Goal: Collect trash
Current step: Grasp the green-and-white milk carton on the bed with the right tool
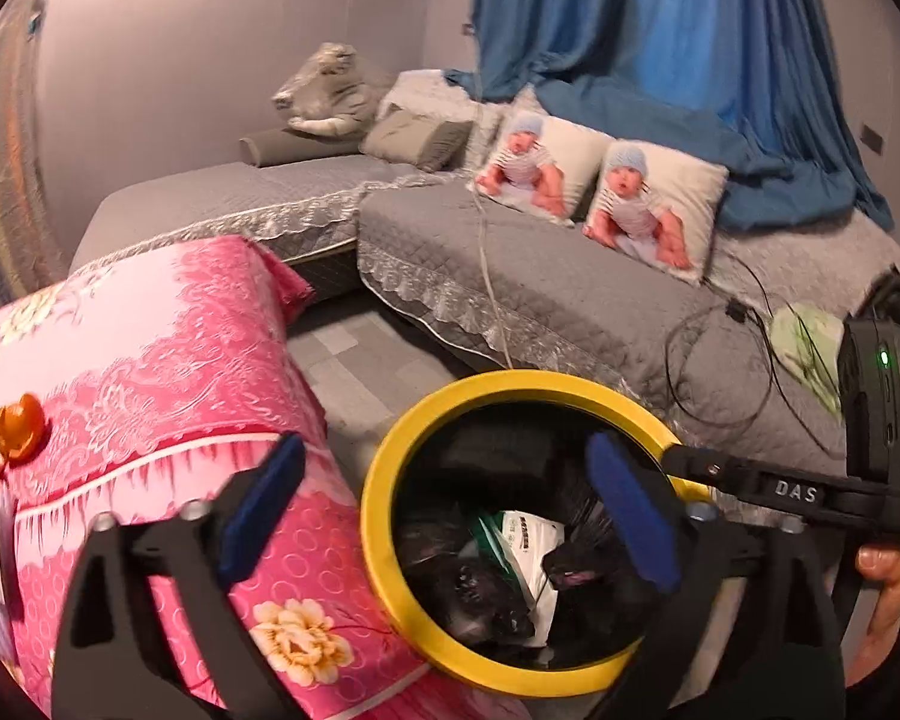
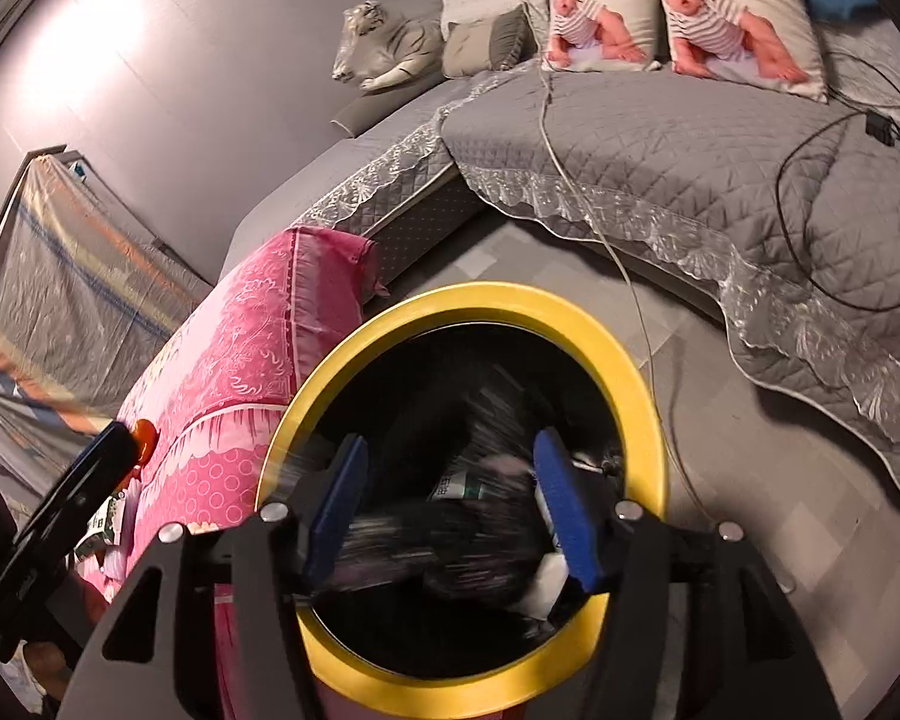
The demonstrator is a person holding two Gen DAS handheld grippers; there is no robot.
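A bin with a yellow rim [image 1: 384, 468] [image 2: 645, 384] and a black liner stands on the floor beside a pink-covered surface [image 1: 150, 360] [image 2: 234, 360]. Inside lie a white and green wrapper [image 1: 531, 546] and crumpled black plastic [image 1: 480, 594]. My left gripper [image 1: 450, 510] hangs over the bin's near rim, jaws wide apart and holding nothing. My right gripper [image 2: 450, 504] is right above the bin mouth with its jaws apart. A blurred dark piece of trash [image 2: 426, 546] shows between and below its blue fingers [image 2: 561, 504], with no pad pressing on it.
Orange peels [image 1: 15, 429] [image 2: 144, 432] and a small wrapper [image 2: 105, 525] lie on the pink cover. A grey quilted sofa [image 1: 570, 276] [image 2: 660, 138] holds printed cushions [image 1: 654, 210] and black cables [image 1: 720, 360]. A white cord [image 2: 636, 300] hangs close to the bin. Grey floor [image 2: 750, 450] surrounds it.
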